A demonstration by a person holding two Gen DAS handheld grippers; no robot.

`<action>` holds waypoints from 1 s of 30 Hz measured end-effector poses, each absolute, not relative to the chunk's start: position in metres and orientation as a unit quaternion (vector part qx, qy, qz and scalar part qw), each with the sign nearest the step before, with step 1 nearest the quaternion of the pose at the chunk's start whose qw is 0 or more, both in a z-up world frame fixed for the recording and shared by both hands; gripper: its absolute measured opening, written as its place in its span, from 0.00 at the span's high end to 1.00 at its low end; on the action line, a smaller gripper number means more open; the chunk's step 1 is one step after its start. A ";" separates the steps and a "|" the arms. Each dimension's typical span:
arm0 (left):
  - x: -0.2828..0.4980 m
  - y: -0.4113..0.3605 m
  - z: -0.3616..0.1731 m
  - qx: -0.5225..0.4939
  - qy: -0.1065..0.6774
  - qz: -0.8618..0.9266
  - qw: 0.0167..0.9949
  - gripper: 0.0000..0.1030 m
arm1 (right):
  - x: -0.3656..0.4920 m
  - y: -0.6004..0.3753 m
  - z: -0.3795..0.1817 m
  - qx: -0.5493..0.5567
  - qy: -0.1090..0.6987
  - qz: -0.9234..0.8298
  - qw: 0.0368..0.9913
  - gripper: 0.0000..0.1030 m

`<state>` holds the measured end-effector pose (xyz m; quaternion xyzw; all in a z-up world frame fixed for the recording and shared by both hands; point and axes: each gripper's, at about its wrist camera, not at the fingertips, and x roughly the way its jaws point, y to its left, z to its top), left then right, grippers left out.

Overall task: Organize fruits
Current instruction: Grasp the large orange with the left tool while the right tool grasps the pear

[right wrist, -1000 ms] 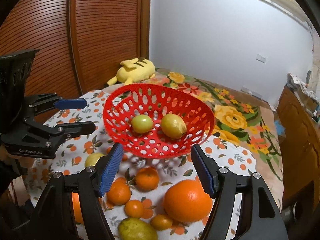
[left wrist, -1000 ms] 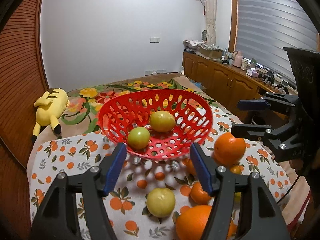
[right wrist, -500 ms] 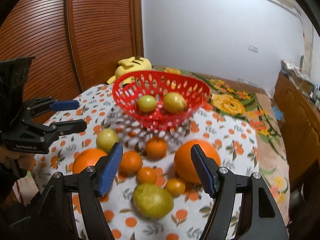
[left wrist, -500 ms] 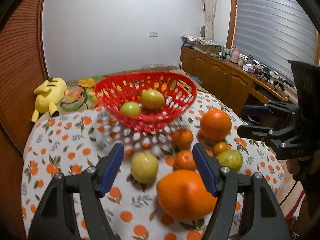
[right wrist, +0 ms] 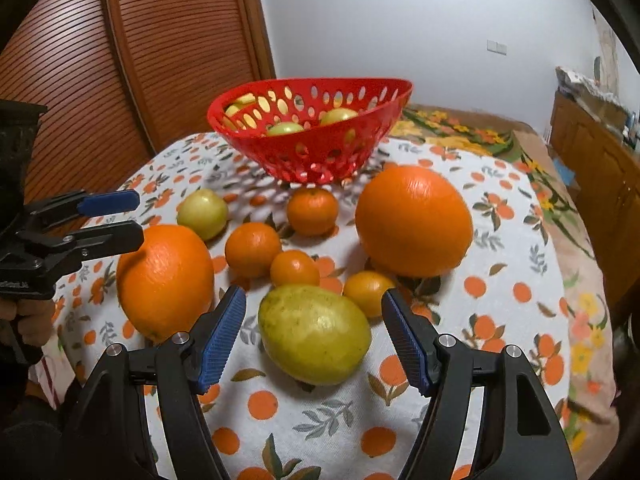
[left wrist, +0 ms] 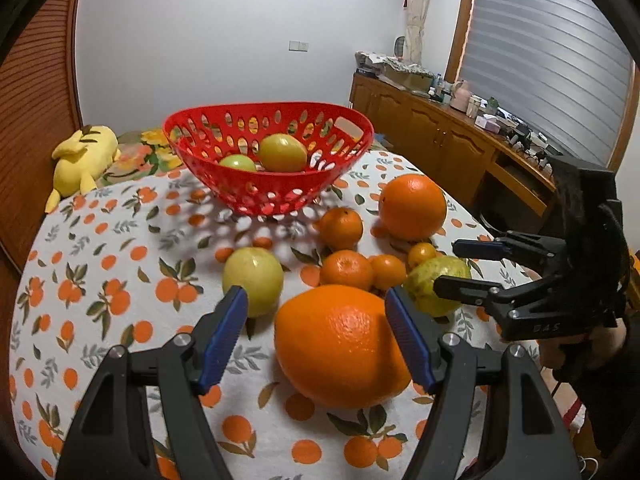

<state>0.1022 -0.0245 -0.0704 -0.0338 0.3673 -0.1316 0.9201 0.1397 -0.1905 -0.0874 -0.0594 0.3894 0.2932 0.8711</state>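
Observation:
A red perforated basket (left wrist: pixel 276 196) (right wrist: pixel 320 160) holds two yellow-green fruits (left wrist: pixel 282 153) at the table's far side. My left gripper (left wrist: pixel 316 336) is open, its jaws either side of a large orange (left wrist: pixel 340 344), which also shows in the right wrist view (right wrist: pixel 166 280). My right gripper (right wrist: pixel 314 334) is open around a yellow-green fruit (right wrist: pixel 314 332), which also shows in the left wrist view (left wrist: pixel 436 280). A second large orange (right wrist: pixel 414 220), several small tangerines (right wrist: pixel 254 248) and a pale green fruit (left wrist: pixel 252 276) lie between.
The round table has an orange-print cloth (left wrist: pixel 100 280). A yellow plush toy (left wrist: pixel 80 160) lies beyond the table at the left. Wooden cabinets (left wrist: pixel 440 148) stand at the right, a slatted wooden door (right wrist: pixel 160 60) at the left.
Both grippers have pulled back from the basket and dropped low. The left now brackets the large orange, the right the yellow-green fruit. Both stay open.

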 end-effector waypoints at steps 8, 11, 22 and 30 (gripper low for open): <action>0.103 -0.033 -0.076 -0.033 0.374 -0.135 0.917 0.31 | 0.144 -0.191 -0.104 -0.053 0.403 0.289 0.867 0.30; 0.105 -0.035 -0.079 -0.032 0.378 -0.137 0.915 0.31 | 0.144 -0.190 -0.105 -0.046 0.402 0.297 0.865 0.35; 0.107 -0.042 -0.083 -0.037 0.384 -0.142 0.912 0.29 | 0.125 -0.196 -0.104 -0.059 0.380 0.278 0.880 0.36; 0.109 -0.048 -0.084 -0.032 0.385 -0.137 0.912 0.29 | 0.125 -0.208 -0.107 -0.036 0.369 0.276 0.887 0.36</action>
